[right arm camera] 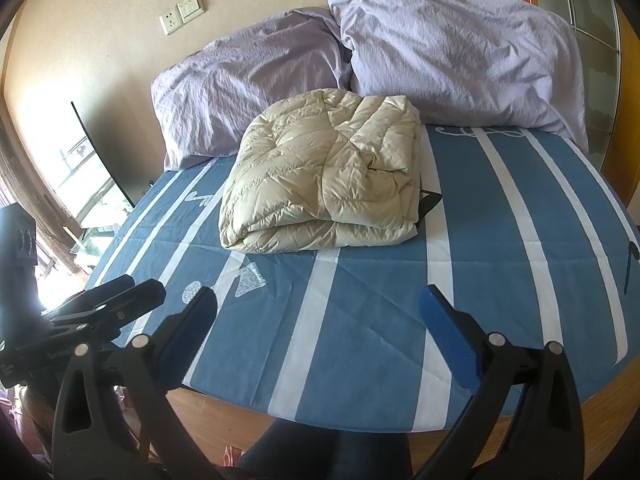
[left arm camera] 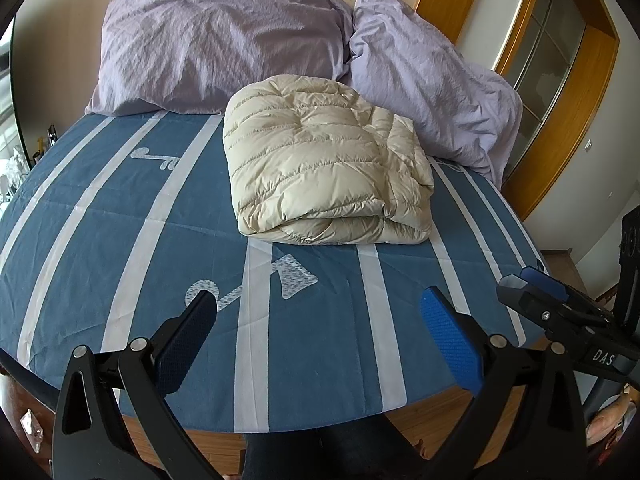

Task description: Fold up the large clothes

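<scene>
left gripper (left arm camera: 316, 316) spread wide, empty | right gripper (right arm camera: 318, 314) spread wide, empty | folded down jacket (left arm camera: 320, 160) ahead of both fingertips, well apart, near pillows (right arm camera: 440, 48) | risk: slippery puffy layers may spring open unless pinched deep

A blue bed sheet with white stripes and pale arrow shapes (left arm camera: 120, 220) fills the middle and lower part of both views. Along the top of the left wrist frame, a crumpled dark lilac pillow (left arm camera: 216, 44) lies at upper left, touching a paler lilac pillow (left arm camera: 432, 92) at upper right. In the right wrist view, a white wall socket and switch plate (right arm camera: 184, 12) sits on the beige wall at upper left. A wooden-framed glass door (left arm camera: 560, 48) stands at the right edge. Orange-brown wooden flooring (right arm camera: 208, 412) shows along the bottom.
</scene>
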Available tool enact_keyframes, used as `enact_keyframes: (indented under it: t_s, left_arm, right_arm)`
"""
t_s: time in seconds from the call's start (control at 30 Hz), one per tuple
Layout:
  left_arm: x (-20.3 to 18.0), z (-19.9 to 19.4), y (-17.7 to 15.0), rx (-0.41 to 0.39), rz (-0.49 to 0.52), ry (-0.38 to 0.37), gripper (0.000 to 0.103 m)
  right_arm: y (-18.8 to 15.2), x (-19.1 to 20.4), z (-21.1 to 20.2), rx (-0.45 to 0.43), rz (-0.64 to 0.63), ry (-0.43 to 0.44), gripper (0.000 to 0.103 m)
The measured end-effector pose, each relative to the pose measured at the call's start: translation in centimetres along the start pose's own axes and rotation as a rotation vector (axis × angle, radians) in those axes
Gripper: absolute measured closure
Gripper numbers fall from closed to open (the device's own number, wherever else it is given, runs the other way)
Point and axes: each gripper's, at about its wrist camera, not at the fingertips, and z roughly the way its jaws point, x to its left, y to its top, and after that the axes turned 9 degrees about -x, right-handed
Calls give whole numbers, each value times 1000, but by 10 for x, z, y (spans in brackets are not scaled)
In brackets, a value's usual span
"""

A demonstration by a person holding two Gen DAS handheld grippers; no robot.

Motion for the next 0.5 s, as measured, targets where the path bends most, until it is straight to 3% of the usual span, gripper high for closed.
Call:
enact_keyframes:
  t_s: [0.5]
  left_arm:
    - [0, 4, -1, 8, -2, 3, 1]
  right_arm:
    - [0, -2, 1, 2, 2, 1, 2]
